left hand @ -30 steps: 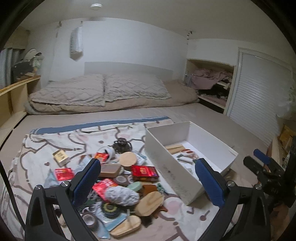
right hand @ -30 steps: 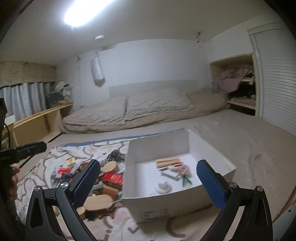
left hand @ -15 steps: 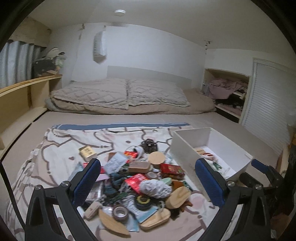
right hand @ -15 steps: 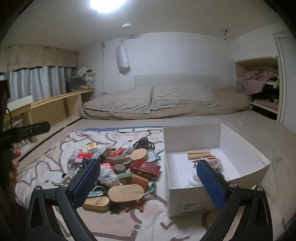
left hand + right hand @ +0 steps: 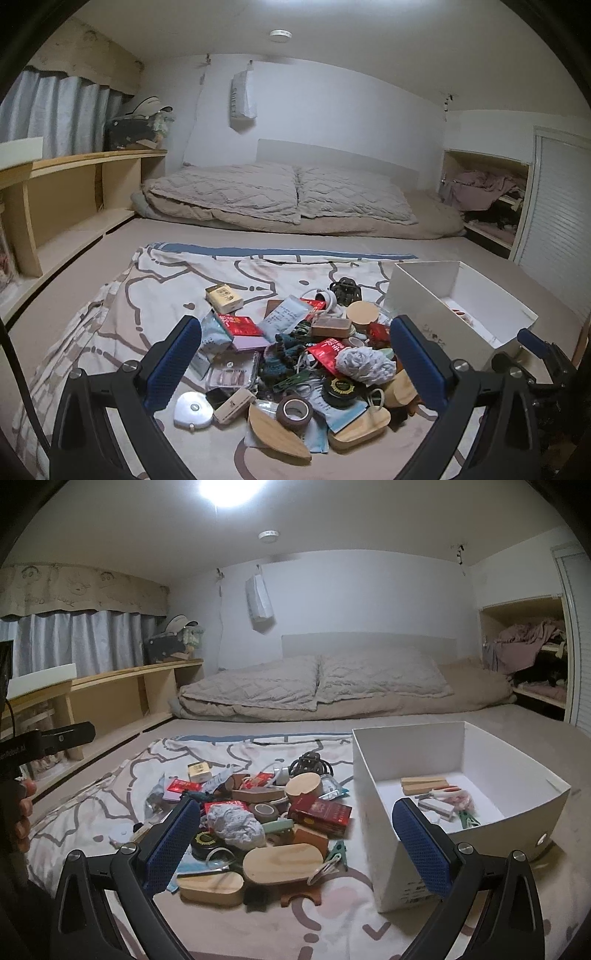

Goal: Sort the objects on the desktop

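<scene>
Left wrist view: the left hand-held gripper hovers spread and empty over the heap of mixed small clutter beside the open white cardboard box, probably choosing a piece; the right hand-held gripper, likewise spread, holds nothing.

One white box at right of the frame. Two tape rolls: one brown at lower centre, one grey-brown mid-pile. Two pale oval wooden blocks and at the pile's near edge. One crumpled grey cloth. Two pillows on the bed.
</scene>
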### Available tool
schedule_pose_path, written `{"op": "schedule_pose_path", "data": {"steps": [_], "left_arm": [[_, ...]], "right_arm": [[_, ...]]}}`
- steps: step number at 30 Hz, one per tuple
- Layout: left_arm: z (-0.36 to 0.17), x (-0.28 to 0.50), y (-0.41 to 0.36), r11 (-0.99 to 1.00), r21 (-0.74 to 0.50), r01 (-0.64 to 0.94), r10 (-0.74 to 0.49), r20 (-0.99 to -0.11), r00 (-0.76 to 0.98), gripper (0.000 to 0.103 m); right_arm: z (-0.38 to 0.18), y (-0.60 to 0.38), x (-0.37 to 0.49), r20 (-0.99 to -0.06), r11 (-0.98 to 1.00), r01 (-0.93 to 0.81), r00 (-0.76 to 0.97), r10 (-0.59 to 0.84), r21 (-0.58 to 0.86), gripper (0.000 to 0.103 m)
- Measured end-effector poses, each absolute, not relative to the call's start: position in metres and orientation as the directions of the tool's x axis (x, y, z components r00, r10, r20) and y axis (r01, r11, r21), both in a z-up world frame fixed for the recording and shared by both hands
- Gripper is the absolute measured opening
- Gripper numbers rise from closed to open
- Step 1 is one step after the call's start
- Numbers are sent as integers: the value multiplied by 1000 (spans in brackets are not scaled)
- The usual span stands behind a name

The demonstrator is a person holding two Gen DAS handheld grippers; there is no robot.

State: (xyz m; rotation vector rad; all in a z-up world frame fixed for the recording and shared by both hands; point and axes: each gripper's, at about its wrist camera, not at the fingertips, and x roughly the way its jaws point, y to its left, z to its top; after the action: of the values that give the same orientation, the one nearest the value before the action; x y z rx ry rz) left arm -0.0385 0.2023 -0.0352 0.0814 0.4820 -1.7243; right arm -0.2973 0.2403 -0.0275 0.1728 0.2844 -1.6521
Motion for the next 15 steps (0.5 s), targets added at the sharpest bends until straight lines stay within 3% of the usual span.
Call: {"op": "schedule_pose_path", "data": {"steps": [9, 15], "left_arm": [[-63, -38, 203, -97, -298, 950, -923, -331, -198, 103], [-88, -37, 198, -41, -312, 949, -901, -399, -170, 103]], "right_arm": [[-48, 236, -293, -319, -78, 993, -103, -942, -89, 103], [-69, 231, -279, -386, -26, 988, -83, -919, -151, 103]]}}
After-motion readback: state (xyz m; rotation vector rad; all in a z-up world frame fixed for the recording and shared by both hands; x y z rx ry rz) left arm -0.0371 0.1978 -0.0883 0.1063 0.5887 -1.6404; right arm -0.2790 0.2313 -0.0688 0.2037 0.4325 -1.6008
